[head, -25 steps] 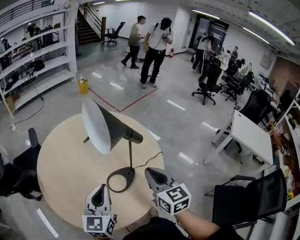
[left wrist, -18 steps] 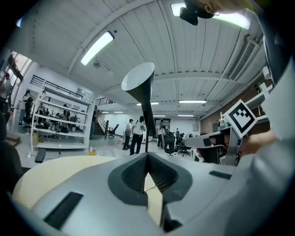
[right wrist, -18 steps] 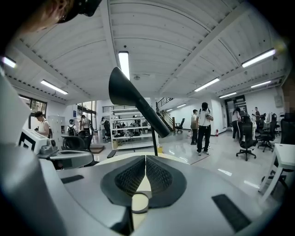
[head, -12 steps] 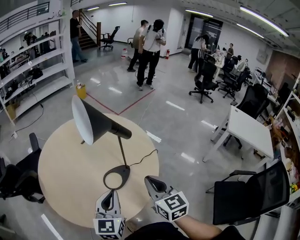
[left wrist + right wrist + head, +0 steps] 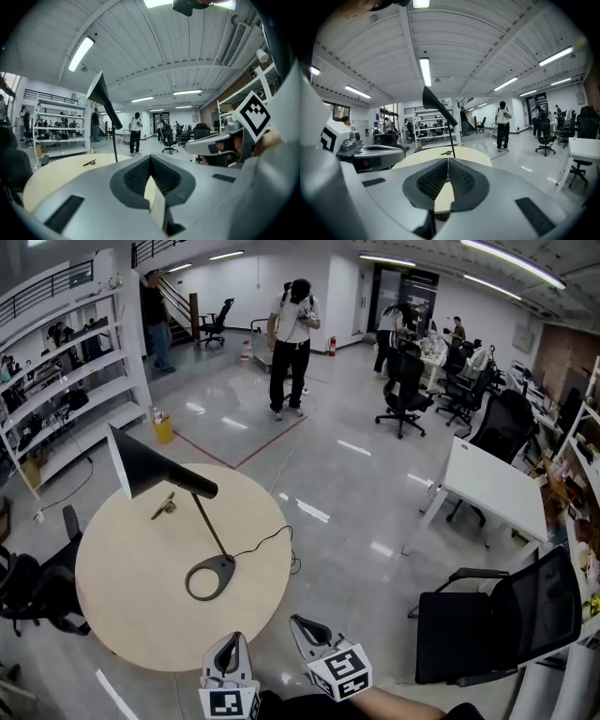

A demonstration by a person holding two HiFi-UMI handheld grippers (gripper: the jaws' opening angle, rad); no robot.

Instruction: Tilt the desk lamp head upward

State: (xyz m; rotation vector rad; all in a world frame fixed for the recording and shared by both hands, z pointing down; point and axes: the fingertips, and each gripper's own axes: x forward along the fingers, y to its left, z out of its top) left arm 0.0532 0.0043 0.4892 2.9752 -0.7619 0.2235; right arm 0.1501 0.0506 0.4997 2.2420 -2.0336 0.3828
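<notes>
Holds left tongs (image 5: 232, 639) and right tongs (image 5: 298, 622) pressed fully together, gripping nothing, side by side just off the near edge of the round desk (image 5: 122, 615), well apart from the desk lamp (image 5: 208, 577) standing farther off, head (image 5: 141, 465) raised leftward.

You see a desk lamp (image 5: 150, 470) in matt black metal, a bench (image 5: 122, 596) of smooth pale wood, and a glossy grey floor (image 5: 356, 484).

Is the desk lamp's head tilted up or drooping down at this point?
Tilted up: in both gripper views the lamp head slopes upward from its narrow end, with the wide mouth highest.
</notes>
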